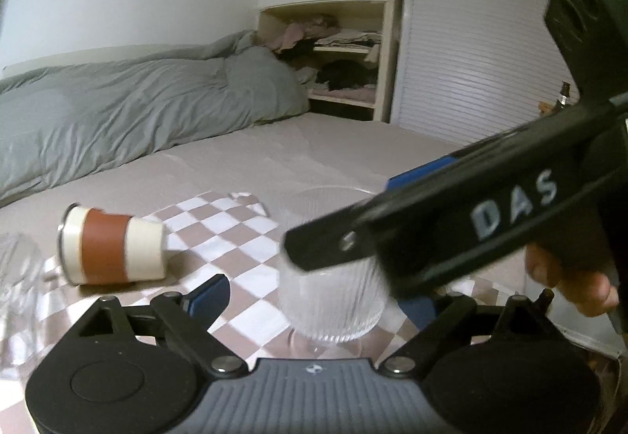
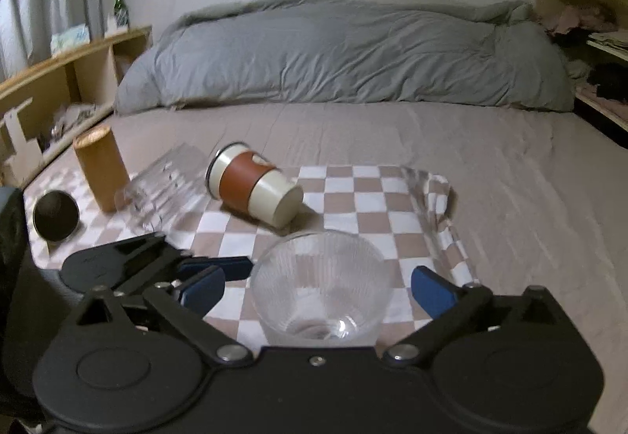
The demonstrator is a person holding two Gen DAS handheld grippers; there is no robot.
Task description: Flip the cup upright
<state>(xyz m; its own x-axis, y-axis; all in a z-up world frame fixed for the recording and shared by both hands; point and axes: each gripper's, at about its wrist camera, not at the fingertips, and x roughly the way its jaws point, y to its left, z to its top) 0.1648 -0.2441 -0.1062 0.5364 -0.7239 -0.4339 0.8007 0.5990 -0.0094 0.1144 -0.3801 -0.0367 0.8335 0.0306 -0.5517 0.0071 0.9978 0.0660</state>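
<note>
A clear ribbed glass cup stands upright, mouth up, on the checkered cloth. My right gripper is open with a blue pad on each side of the glass, apart from it. In the left wrist view the same glass stands between the pads of my open left gripper, and the right gripper body crosses in front of it. A cream cup with a brown sleeve lies on its side on the cloth; it also shows in the left wrist view.
A clear glass mug lies on its side left of the cream cup. A wooden cylinder stands upright and a dark round object sits at the far left. A grey duvet lies along the back. Shelves flank the bed.
</note>
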